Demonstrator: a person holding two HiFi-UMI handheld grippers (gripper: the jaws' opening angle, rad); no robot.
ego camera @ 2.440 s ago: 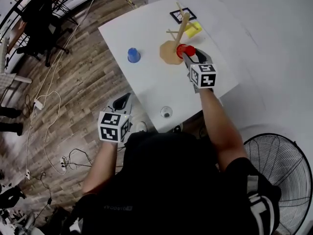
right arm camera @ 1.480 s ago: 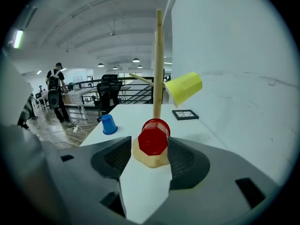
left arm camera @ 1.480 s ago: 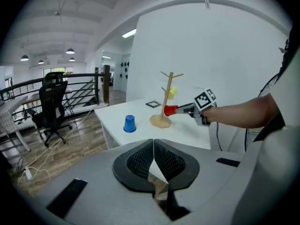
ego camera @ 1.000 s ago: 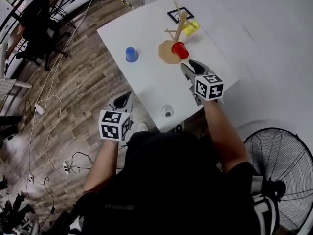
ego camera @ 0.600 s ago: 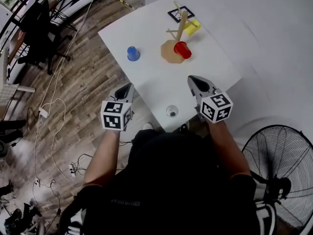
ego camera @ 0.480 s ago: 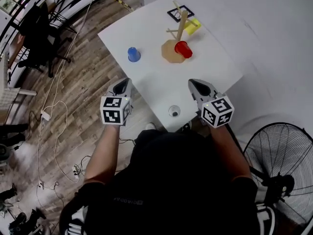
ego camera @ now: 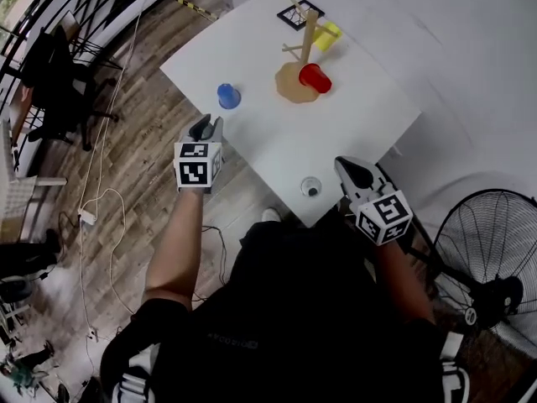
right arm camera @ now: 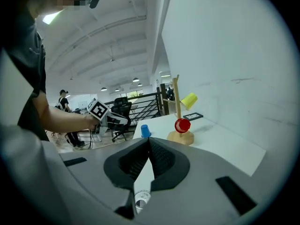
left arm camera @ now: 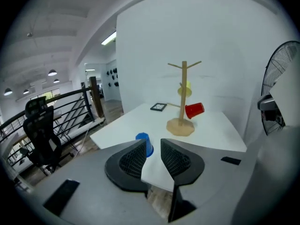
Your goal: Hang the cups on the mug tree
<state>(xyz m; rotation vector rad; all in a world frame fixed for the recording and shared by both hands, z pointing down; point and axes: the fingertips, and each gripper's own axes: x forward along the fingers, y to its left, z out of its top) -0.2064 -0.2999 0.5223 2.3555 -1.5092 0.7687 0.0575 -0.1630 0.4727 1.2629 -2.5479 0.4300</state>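
Two cups already hang on the mug tree [ego camera: 307,44]: the red cup [ego camera: 315,77] sits on a low peg just above the base, and the yellow cup [ego camera: 328,34] on a peg at the far side. Two more wait on the desk [ego camera: 252,49]. The blue cup [ego camera: 228,96] stands upside down near the left edge, and the clear cup [ego camera: 311,188] stands close to the near edge. Your left gripper [ego camera: 205,127] is at the desk's left edge, pointing slightly downward at the blue cup. Its fingers have just been opening and now stand partly apart with nothing between them. In the left gripper view the blue cup shows right in the line of the gap but still ahead of the pads, so this looks like you lining up for the next pick. The gap looks narrow against the cup's body, so you will probably need to spread the fingers wider before closing in. Your right gripper [ego camera: 348,168] has its fingers pressed together and holds nothing. It sits back at the desk's near corner, just beside the clear cup and well apart from the tree, which keeps it out of your left arm's path.
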